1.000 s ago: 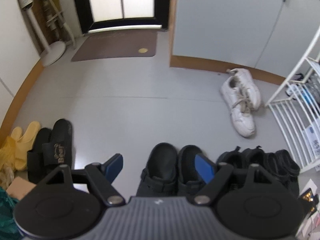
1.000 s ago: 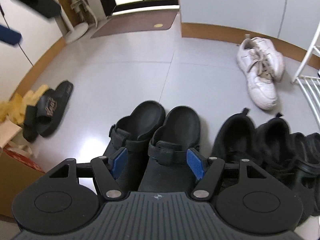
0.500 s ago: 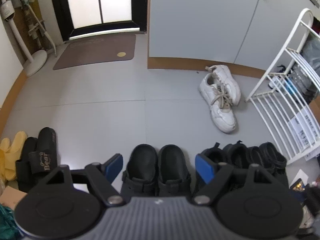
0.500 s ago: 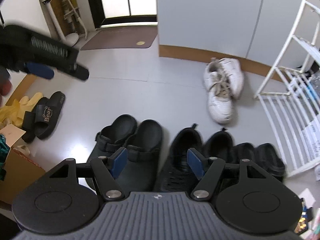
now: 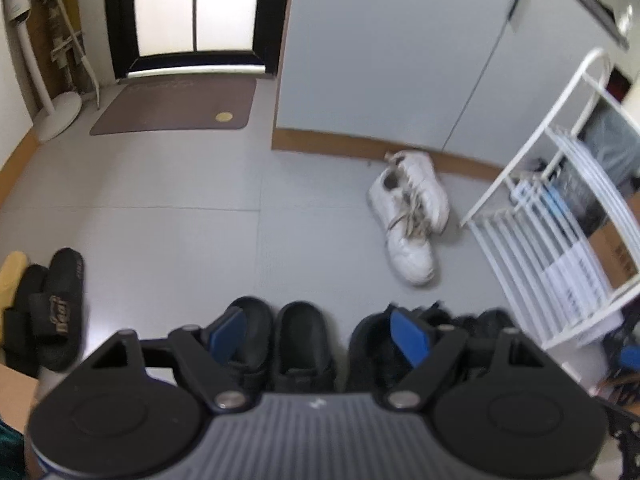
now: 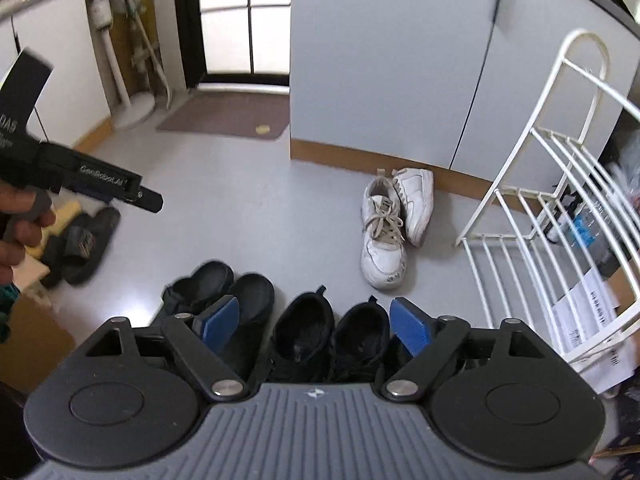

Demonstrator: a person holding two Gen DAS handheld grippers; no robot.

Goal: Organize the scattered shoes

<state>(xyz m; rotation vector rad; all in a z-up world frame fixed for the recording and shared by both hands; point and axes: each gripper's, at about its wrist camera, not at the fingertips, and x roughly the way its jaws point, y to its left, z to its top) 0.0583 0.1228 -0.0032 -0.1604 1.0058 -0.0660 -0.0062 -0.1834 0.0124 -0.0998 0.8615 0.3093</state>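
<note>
1. Both tongs hang above the row of dark footwear along the near edge of the grey floor (image 6: 224, 216); nothing sits between the pads of either.
2. Left tongs (image 5: 318, 338): jaws spread wide, empty, over the pair of black rubber clogs (image 5: 280, 340).
3. Right tongs (image 6: 316, 324): jaws have just been opening, now wide and empty, over the pair of black fabric sneakers (image 6: 332, 332).
4. Our guess at the next target: the pair of white lace-up sneakers (image 6: 390, 224), one leaning on the other, near the brown skirting board (image 6: 340, 156) and just beside the white wire shoe rack (image 6: 532, 208).
5. Key relation: the white pair lies ahead and to the right of both tongs, long axis running roughly towards us, toes nearest. Right tongs look nearer.
6. Black logo slides (image 5: 52, 312) and a yellow slipper (image 5: 12, 268) lie far left, well apart from the row, closer to the left tongs.
</note>
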